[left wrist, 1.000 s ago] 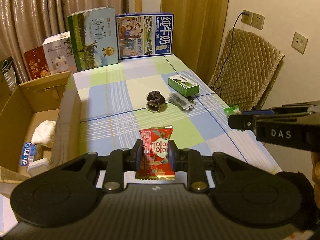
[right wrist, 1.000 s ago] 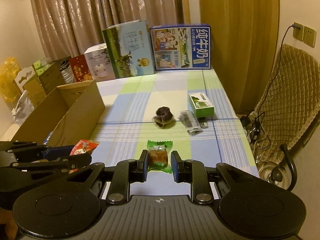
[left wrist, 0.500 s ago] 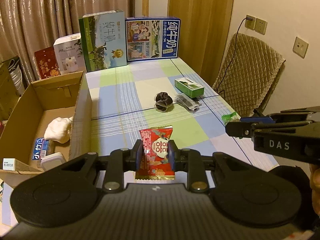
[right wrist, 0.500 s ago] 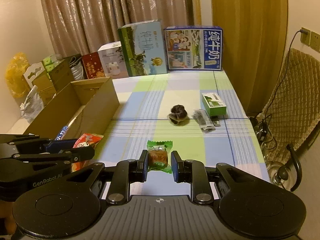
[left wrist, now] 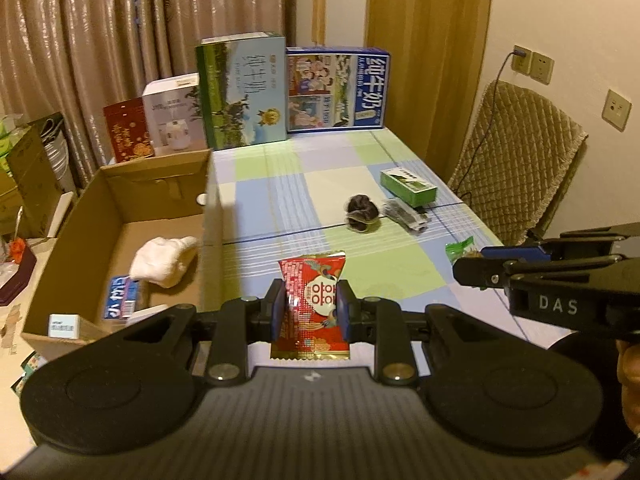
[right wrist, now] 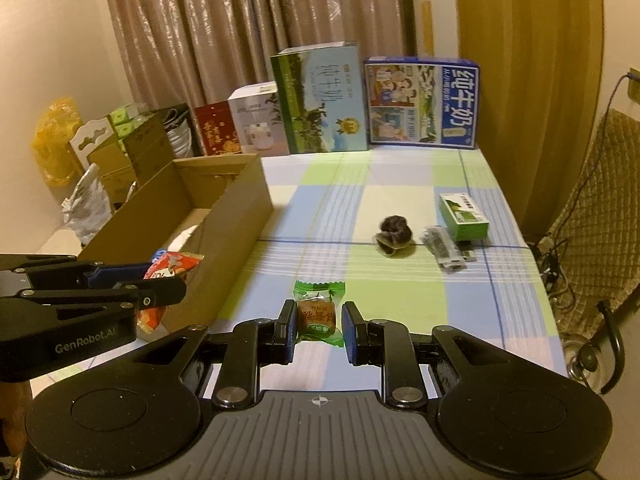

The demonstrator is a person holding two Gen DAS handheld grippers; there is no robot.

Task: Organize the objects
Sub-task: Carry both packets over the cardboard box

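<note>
A red snack packet (left wrist: 310, 300) stands upright between the pads of my left gripper (left wrist: 311, 298), which is shut on it above the table's near edge, just right of the cardboard box (left wrist: 212, 200). My right gripper (right wrist: 319, 316) is shut on a green-wrapped candy (right wrist: 318, 312) over the checked tablecloth (right wrist: 400, 304). The right wrist view shows the left gripper (right wrist: 176, 286) with its red packet (right wrist: 174, 264) at the box's near corner (right wrist: 240, 216). In the left wrist view the right gripper (left wrist: 470, 266) shows at the right with the green candy (left wrist: 460, 248).
In the box lie a white cloth (left wrist: 164, 262), a blue packet (left wrist: 120, 302) and a small white box (left wrist: 64, 326). On the table are a dark scrunchie (right wrist: 394, 232), a black packet (right wrist: 444, 248) and a green box (right wrist: 464, 216). Milk cartons (right wrist: 420, 104) line the far edge; a padded chair (left wrist: 516, 160) stands at the right.
Both grippers have shifted left and slightly up with their packets still held. More of the cardboard box's inside now shows in the left wrist view.
</note>
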